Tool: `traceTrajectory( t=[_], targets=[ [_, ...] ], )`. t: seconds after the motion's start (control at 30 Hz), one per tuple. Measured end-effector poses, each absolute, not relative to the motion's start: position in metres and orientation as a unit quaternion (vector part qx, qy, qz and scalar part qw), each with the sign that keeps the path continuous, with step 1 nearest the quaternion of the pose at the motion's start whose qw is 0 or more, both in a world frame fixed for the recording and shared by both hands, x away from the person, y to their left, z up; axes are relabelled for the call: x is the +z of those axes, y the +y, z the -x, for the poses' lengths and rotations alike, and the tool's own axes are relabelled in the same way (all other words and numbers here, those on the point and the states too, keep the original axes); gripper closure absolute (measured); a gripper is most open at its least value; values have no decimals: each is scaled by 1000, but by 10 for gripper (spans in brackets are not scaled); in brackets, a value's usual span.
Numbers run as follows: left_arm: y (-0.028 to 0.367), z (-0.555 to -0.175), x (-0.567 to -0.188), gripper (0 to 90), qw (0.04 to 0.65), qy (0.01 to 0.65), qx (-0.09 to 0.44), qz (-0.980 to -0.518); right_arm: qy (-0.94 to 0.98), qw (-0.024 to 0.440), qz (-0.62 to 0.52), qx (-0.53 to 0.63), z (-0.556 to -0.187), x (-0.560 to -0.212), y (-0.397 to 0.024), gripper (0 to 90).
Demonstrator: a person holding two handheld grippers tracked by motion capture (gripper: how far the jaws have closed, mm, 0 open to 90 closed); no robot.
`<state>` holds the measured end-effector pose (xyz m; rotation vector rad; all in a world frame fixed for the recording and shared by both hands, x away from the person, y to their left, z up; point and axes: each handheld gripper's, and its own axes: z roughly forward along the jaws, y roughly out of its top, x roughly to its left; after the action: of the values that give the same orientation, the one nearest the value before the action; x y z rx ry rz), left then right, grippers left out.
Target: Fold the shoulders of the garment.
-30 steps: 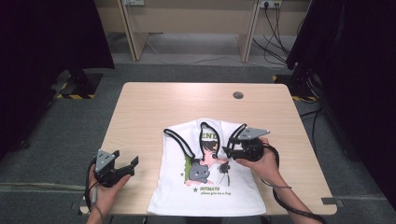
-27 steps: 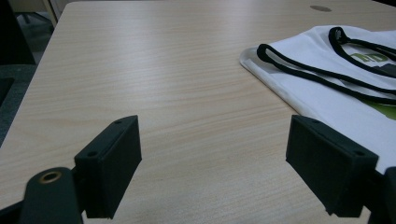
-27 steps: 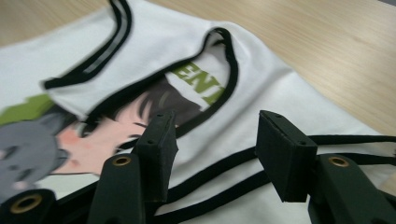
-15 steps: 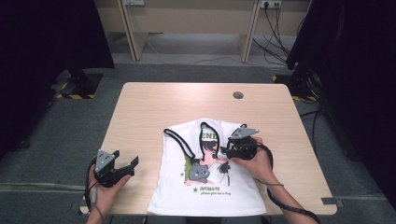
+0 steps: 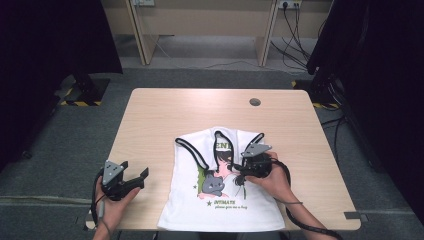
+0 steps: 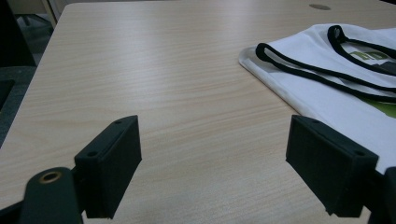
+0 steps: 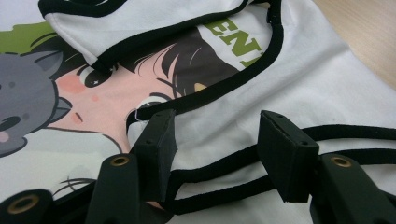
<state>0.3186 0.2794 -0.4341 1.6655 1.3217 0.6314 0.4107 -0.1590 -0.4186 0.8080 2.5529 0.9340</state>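
Wood desk (image 5: 165,120), grey floor around it. White top (image 5: 260,207) with black trim lies flat on the desk's near-right half, hem at the near edge, 2 black-edged straps pointing far; cartoon girl-and-grey-cat print (image 5: 215,181) in the middle, green lettering (image 7: 238,42) near the neckline. Small dark round grommet (image 5: 255,102) at the desk's far right. Left gripper (image 5: 136,176) sits over bare desk near the front-left corner, just left of the top, fingers (image 6: 112,168) wide, nothing between them. Right gripper (image 7: 217,149) is on the top's right strap area, fingers (image 7: 285,151) part open straddling black trim (image 7: 210,179), not clamped.
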Motion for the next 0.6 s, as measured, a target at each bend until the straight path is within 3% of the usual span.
traceTrajectory(
  t=[0.53,0.6],
  targets=[
    [279,-318,-434,172,445,533,256,-672,879,140,-309,335,-414,-421,-163,377],
    [279,-318,-434,171,446,533,256,-672,879,138,-312,334,-414,-421,-164,329]
  ],
)
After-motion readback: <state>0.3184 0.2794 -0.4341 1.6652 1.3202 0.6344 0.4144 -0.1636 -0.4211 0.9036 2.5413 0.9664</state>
